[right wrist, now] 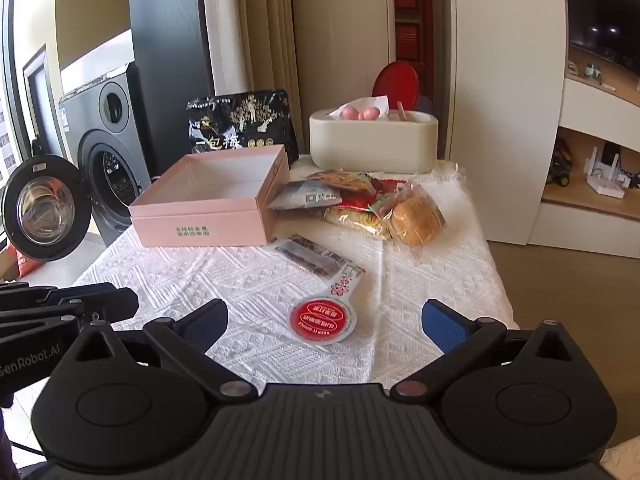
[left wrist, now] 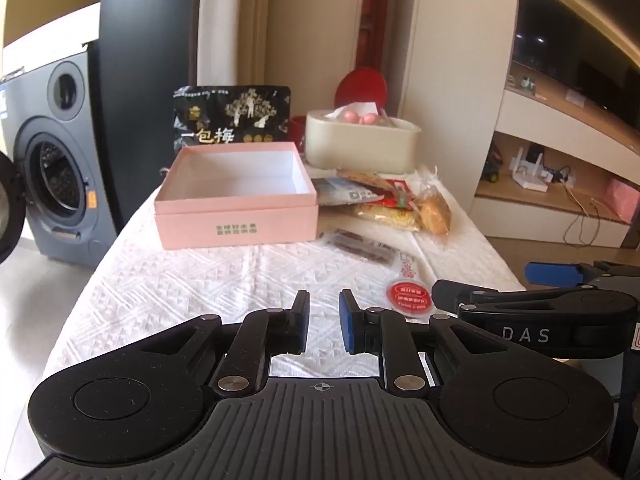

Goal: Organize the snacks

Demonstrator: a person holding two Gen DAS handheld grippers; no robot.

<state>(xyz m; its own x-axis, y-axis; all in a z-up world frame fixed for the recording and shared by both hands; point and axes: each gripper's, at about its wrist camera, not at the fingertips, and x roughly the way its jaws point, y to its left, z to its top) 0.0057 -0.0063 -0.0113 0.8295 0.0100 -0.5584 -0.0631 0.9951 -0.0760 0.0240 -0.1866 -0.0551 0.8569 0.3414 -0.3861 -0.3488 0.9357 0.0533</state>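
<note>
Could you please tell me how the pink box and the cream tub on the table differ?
The pink box is square-cornered and flat-sided; the cream tub is oval with rounded ends. The pink box is open and empty, showing a white lining; the cream tub holds tissue and pink round pieces. The pink box sits nearer the grippers, the cream tub behind the snack pile. Both rest on the white cloth.

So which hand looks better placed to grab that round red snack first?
The right hand-held gripper: its jaws stand wide open with the round red snack between them. The left hand-held gripper is nearly shut and off to one side.
</note>
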